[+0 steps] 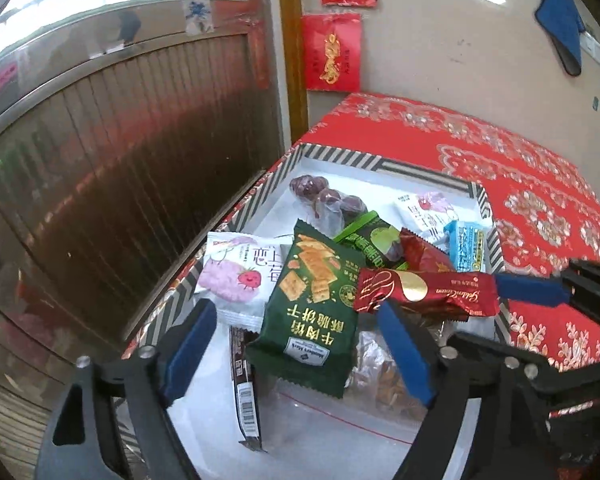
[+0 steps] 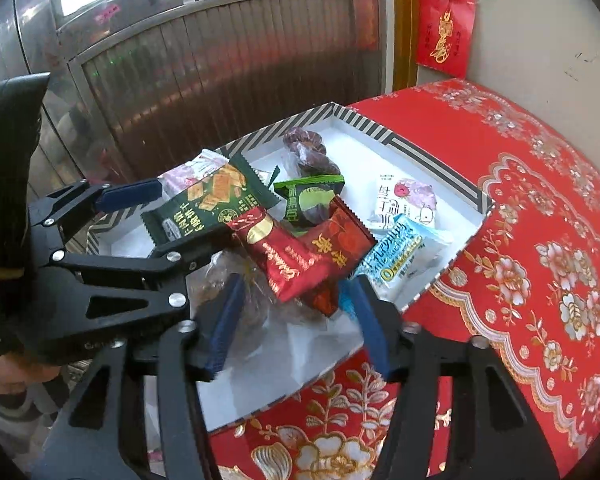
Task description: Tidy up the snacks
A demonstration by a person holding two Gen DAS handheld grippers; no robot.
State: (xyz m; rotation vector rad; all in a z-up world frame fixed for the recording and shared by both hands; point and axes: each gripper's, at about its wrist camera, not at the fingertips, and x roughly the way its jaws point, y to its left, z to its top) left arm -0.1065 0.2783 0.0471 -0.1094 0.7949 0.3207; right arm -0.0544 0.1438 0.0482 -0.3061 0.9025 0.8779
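Left wrist: left gripper [image 1: 300, 344] fingers spread, nothing pinched, green cracker pack [image 1: 312, 304] lying loose between them in striped box [image 1: 340, 158] on red counter [image 1: 540, 200]. Right wrist: right gripper [image 2: 296, 320] fingers spread near red snack pack [image 2: 288, 256], gripping nothing; box at counter's left edge.

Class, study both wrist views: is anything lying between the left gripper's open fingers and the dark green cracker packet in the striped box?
Nothing visible blocks it. The left gripper stands open with the dark green cracker packet lying right between its fingers, pads not touching it. The red gold-printed packet overlaps only the packet's far right edge, inside the striped box.
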